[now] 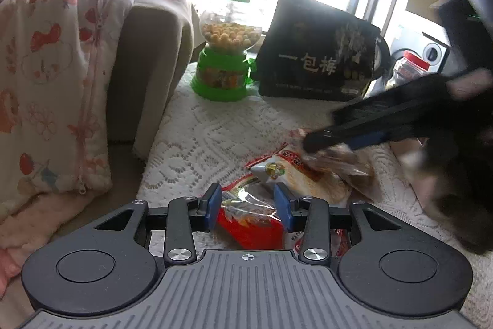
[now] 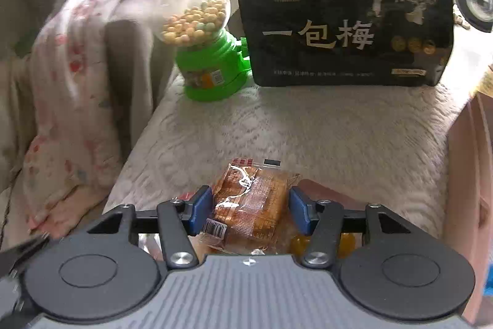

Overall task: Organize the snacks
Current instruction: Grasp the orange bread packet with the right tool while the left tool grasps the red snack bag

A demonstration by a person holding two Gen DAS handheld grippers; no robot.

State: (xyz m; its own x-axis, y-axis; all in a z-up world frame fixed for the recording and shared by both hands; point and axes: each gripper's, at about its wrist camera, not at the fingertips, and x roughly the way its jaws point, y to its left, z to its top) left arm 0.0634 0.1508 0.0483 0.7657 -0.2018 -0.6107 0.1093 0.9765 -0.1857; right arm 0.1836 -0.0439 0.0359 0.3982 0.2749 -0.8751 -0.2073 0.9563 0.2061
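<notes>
In the left wrist view my left gripper (image 1: 248,205) is shut on a red snack packet (image 1: 246,228) with a clear window, low over the white lace tablecloth (image 1: 215,137). A white and orange packet (image 1: 292,178) lies just beyond it. My right gripper (image 1: 311,144) reaches in from the right, blurred, with a brownish packet under its fingertips. In the right wrist view my right gripper (image 2: 249,210) is shut on an orange-brown snack packet (image 2: 249,205) in clear wrap. Yellow wrapped sweets (image 2: 297,242) show beneath it.
A green candy dispenser (image 2: 209,51) full of yellow balls and a black gift bag (image 2: 345,14) stand at the back of the table. A sofa arm with a flowered blanket (image 1: 61,67) borders the left. A red-lidded jar (image 1: 409,67) sits at the right, and a pinkish box edge (image 2: 468,174) too.
</notes>
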